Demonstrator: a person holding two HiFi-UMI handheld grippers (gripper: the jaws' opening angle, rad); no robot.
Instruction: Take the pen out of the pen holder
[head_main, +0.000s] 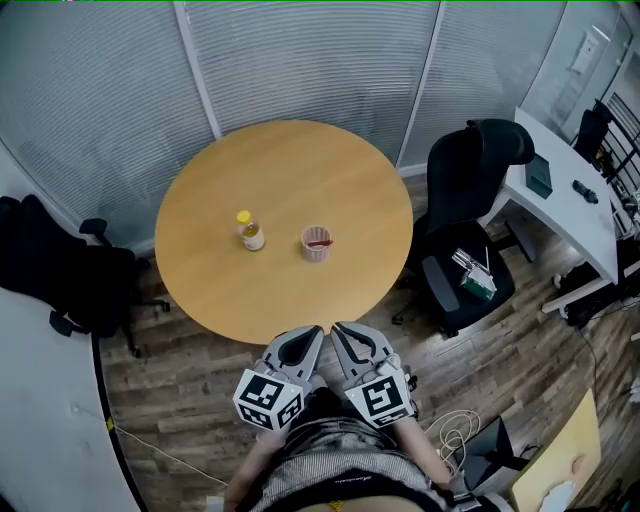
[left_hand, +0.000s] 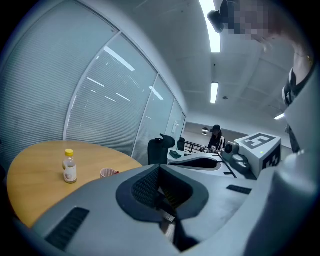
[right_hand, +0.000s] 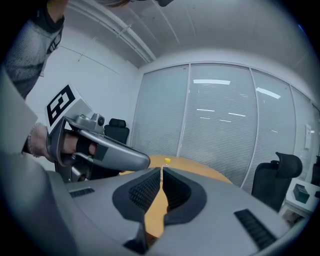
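Observation:
A small pink pen holder (head_main: 317, 243) stands near the middle of the round wooden table (head_main: 290, 170), with a red pen (head_main: 320, 241) lying across its mouth. In the left gripper view the pen holder (left_hand: 107, 173) shows small and far off. Both grippers hang side by side below the table's near edge, well short of the holder. My left gripper (head_main: 308, 338) (left_hand: 160, 168) has its jaws together with nothing between them. My right gripper (head_main: 343, 332) (right_hand: 162, 170) is likewise shut and empty.
A clear bottle with a yellow cap (head_main: 250, 231) (left_hand: 69, 167) stands just left of the pen holder. Black office chairs sit at the right (head_main: 468, 225) and at the left (head_main: 60, 270). A white desk (head_main: 565, 205) is at the far right. Cables (head_main: 455, 432) lie on the wood floor.

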